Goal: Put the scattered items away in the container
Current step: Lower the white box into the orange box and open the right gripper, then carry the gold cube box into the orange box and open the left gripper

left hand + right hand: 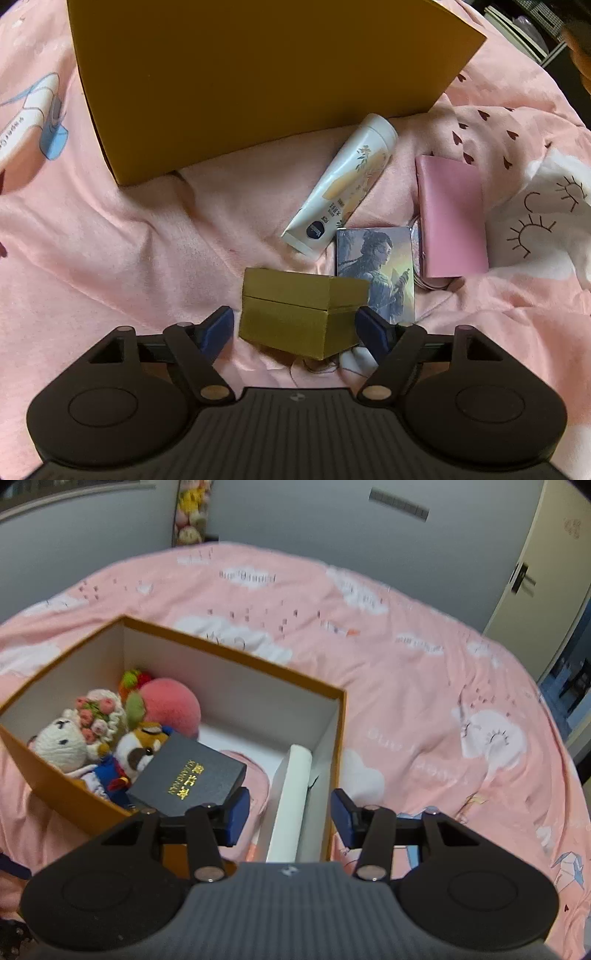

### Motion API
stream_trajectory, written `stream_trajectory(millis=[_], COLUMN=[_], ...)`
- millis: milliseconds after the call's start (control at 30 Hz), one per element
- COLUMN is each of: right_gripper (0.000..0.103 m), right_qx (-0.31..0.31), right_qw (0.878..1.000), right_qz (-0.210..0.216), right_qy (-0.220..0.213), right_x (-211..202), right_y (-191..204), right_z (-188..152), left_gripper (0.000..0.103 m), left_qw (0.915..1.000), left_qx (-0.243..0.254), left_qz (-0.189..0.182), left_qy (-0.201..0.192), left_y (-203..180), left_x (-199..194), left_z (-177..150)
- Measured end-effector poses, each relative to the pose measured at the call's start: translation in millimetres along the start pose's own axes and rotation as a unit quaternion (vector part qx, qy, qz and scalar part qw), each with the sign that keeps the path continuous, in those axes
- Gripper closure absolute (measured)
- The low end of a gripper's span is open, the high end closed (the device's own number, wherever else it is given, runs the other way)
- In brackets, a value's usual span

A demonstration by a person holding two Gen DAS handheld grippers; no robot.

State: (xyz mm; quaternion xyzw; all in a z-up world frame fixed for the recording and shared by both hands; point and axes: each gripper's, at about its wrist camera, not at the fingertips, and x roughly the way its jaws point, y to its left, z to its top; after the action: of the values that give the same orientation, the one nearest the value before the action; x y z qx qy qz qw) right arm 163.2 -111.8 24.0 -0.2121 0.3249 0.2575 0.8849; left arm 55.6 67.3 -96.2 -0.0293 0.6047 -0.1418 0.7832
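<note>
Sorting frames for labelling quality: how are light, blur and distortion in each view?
Left wrist view: dim and warm, the gold box sharp, the orange container bowed by fisheye, edges soft. Right wrist view: brighter, the bedspread curved into a dome, far print smeared, the dark box's gilt lettering legible.

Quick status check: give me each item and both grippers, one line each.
left gripper: open, straddling gold box
gold box: lid on, on bedspread
tube: lying capped, outside
pink wallet: closed, outside
orange container: open, partly filled
dark box: inside
right gripper: open, empty
</note>
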Motion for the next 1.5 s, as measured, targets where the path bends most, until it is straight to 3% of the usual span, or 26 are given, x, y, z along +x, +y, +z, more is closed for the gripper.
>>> stream_trajectory(millis=[200,533,867,1200,1500], right_gripper=[0.051,0.051,0.051,0.051,0.051], right_qx=[0.004,0.041,0.04,0.035,0.028], right_qw=[0.998,0.991,0.994,0.994,0.995], right_qz=[-0.018,-0.071,-0.071,-0.071,-0.068], right_qy=[-0.057,-0.102,-0.077,-0.071,-0.071], right_x=[-27.9,-53.9,-41.2,-36.6,-34.4], right_y=[1.6,1.2,14.1,19.8,25.4], right_z=[-24.1,-70.2,-96.0,-101.1,-104.5], left_gripper=[0.021,0.022,0.025,0.026,0.026], left_qw=[0.9999,0.9991,0.9962,0.9867,0.9744], left_qx=[-0.013,-0.023,-0.03,-0.02,0.019], left_qz=[-0.005,-0.001,0.002,-0.001,0.046], left_qy=[-0.005,-0.034,-0.082,-0.161,-0.219], left_y=[0.9,-6.4,-13.0,-22.2,-28.7], left_x=[2.1,-11.5,-46.8,-109.6,-165.4], left_z=[-1.5,-9.2,-2.9,13.3,61.7])
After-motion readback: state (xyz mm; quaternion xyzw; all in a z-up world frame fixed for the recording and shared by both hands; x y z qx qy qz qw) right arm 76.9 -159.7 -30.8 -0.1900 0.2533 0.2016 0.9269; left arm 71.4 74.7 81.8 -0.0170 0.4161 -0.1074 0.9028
